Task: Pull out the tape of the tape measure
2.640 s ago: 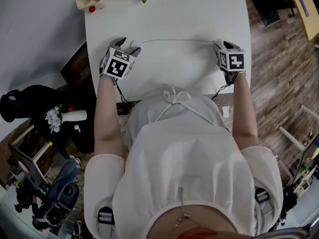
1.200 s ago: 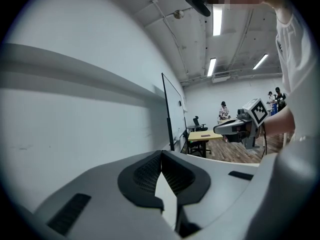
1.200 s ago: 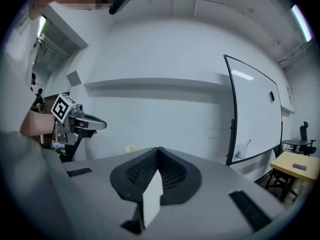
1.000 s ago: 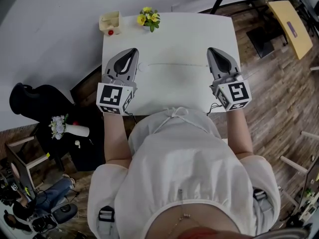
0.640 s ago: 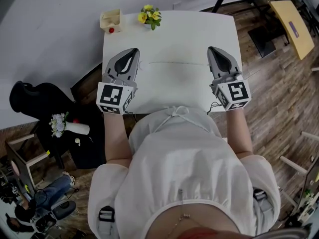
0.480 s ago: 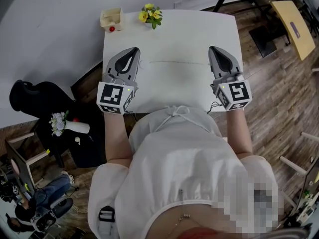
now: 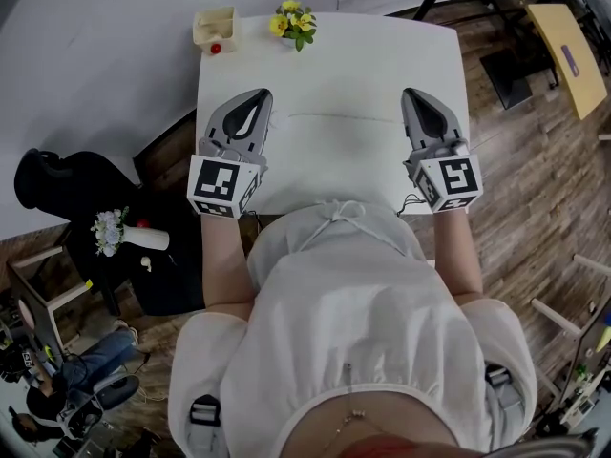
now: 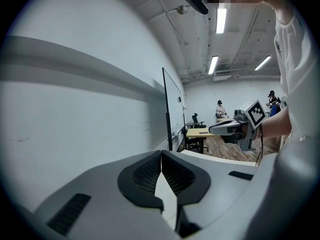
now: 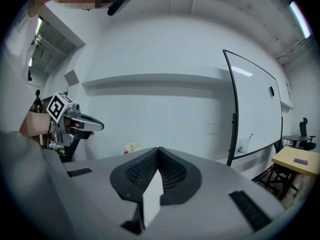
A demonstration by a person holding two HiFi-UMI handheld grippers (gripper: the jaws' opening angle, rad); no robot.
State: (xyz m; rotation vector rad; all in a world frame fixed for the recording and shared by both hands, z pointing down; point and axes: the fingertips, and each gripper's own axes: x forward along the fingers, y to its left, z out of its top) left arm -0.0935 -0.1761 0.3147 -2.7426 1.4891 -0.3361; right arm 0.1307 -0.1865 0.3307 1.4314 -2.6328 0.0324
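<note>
The pulled-out tape (image 7: 339,116) lies as a thin pale line across the white table (image 7: 334,55), running between the two grippers. Its case is hidden at the left end, by my left gripper. My left gripper (image 7: 262,93) is held above the table, pointing away from the person, shut and empty. My right gripper (image 7: 411,93) is held the same way over the tape's right end, also shut with nothing in it. In the left gripper view the pads (image 8: 150,171) meet, and the right gripper (image 8: 226,128) shows beyond. The right gripper view shows shut jaws (image 9: 159,150) and the left gripper (image 9: 82,124).
A cream box (image 7: 214,27) with a red item and a pot of yellow flowers (image 7: 294,17) stand at the table's far edge. A black chair (image 7: 57,184) and a white vase (image 7: 134,237) are left of the table. A yellow desk (image 7: 563,36) stands far right on the wooden floor.
Earlier both grippers were down on the table at the two ends of the tape. Now both are lifted off and the tape lies loose. Over the last second they barely moved.
</note>
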